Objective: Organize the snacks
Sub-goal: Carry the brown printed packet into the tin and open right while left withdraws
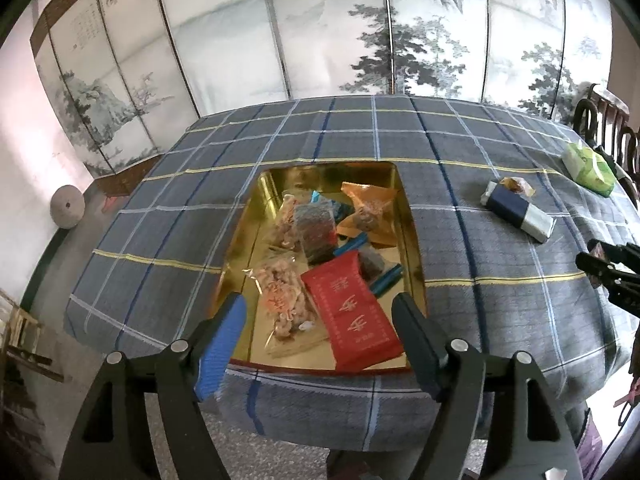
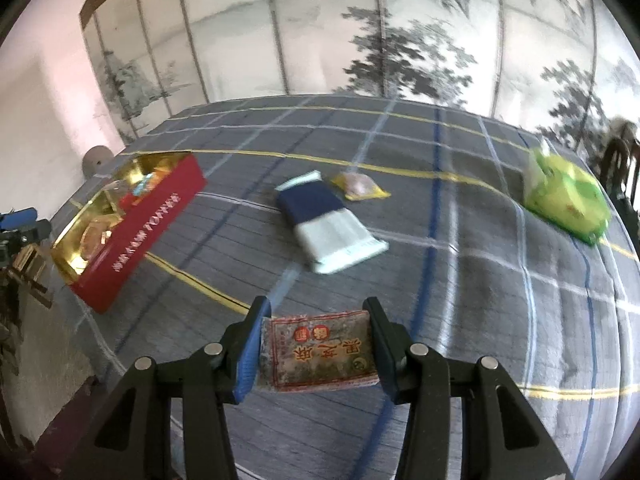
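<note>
Beside the red tin [image 2: 136,232], on the plaid tablecloth [image 2: 460,288], your stock reads as follows.

Already in the tin: one red wrapped bar [image 1: 352,316], clear bags of pinkish pieces [image 1: 280,300], an orange pouch [image 1: 370,210], dark packets and blue sticks. Roughly half the snacks look sorted.

In transit: one brown paper-wrapped packet [image 2: 318,350], flat, printed with red characters and a red border, pinched between the jaws of your right gripper [image 2: 318,332] to the right of the tin.

Still outside the tin: one navy-and-white packet [image 2: 330,226], with a small yellow pouch [image 2: 360,186] just beyond it, and a green bag [image 2: 566,198] furthest from the tin.

Your left gripper [image 1: 320,320] hangs over the tin's near end, jaws spread and holding nothing.
</note>
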Available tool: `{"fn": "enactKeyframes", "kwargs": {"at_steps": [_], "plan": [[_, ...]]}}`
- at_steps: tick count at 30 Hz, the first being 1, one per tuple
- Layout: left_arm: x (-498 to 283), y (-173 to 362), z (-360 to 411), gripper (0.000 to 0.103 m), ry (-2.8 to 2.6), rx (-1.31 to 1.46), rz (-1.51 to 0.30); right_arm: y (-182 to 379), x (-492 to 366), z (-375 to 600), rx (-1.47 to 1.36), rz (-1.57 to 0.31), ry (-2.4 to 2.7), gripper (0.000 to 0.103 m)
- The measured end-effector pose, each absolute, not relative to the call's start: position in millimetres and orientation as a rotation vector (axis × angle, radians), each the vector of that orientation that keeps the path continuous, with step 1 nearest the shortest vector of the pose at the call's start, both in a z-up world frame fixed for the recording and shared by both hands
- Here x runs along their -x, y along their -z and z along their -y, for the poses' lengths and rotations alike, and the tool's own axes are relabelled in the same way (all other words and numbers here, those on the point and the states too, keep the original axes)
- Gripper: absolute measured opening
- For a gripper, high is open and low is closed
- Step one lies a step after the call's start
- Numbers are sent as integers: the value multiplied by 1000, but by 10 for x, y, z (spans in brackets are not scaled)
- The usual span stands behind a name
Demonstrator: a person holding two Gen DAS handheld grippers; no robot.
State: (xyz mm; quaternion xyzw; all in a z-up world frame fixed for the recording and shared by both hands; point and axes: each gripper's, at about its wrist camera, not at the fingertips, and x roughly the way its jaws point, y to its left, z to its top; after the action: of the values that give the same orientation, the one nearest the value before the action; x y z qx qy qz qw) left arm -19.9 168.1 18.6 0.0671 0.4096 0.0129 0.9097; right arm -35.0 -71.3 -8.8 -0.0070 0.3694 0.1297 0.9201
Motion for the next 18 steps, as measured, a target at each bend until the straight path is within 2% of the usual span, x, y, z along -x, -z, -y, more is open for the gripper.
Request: {"fn": "enactKeyframes", "kwargs": {"at_steps": [15,18], "plan": [[318,-29,-2221,76,-105,-76,-882,-381,192,-395,79,-700,-478,48],[358,13,-2359,79,-126,-64,-902,-442,88,-669,83,-701,-537,48]]}}
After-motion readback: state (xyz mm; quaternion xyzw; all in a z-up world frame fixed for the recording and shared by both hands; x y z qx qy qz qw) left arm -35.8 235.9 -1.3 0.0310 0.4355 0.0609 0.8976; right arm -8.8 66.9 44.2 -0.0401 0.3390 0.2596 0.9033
